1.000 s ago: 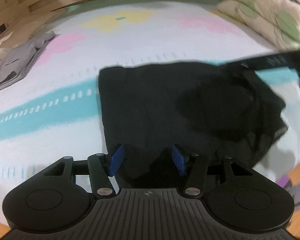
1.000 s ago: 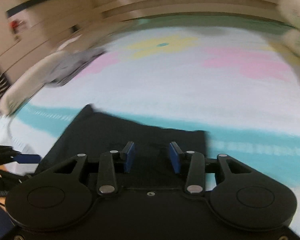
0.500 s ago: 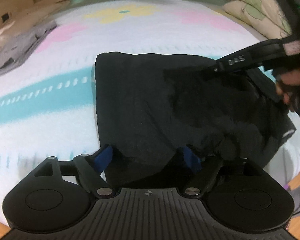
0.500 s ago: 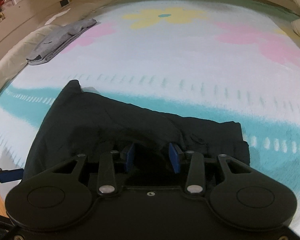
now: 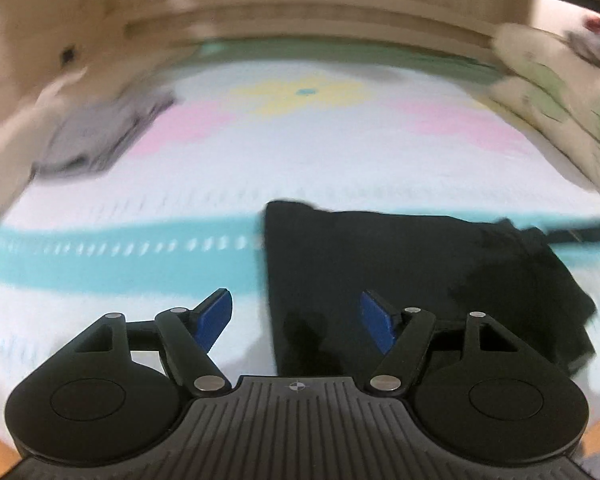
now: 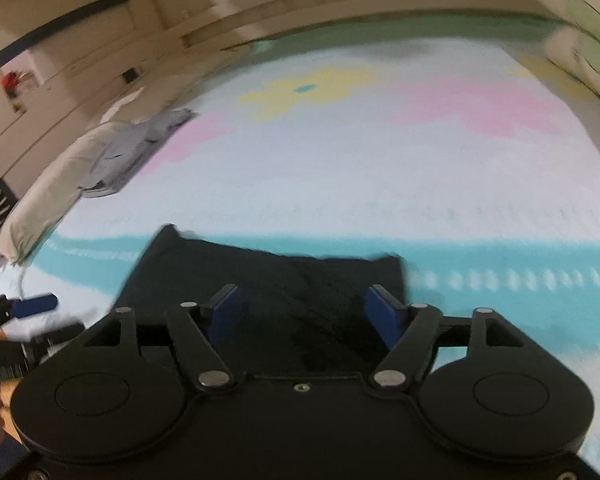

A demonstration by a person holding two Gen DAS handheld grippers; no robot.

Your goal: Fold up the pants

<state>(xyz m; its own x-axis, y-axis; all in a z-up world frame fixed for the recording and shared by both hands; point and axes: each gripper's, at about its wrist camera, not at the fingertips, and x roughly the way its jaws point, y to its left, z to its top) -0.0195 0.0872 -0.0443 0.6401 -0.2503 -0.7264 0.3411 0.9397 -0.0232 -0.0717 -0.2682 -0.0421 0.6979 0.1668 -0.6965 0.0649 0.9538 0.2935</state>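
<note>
The black pants (image 5: pixel 400 264) lie folded in a flat rectangle on the bed's pastel sheet (image 5: pixel 300 160); in the right wrist view they (image 6: pixel 268 280) lie just ahead. My left gripper (image 5: pixel 296 316) is open and empty, held above the pants' near left edge. My right gripper (image 6: pixel 306 312) is open and empty, held above the pants' near edge. The left gripper's blue fingertip (image 6: pixel 36 304) shows at the far left of the right wrist view. Both views are motion-blurred.
A folded grey garment (image 5: pixel 96 136) lies at the far left of the bed, next to a pale pillow (image 6: pixel 48 184). Floral pillows (image 5: pixel 560 92) are stacked at the far right. A wooden headboard (image 5: pixel 300 20) runs along the back.
Both grippers have opened wider, let go of the pants and pulled back and up. The pants now lie flat on the sheet.
</note>
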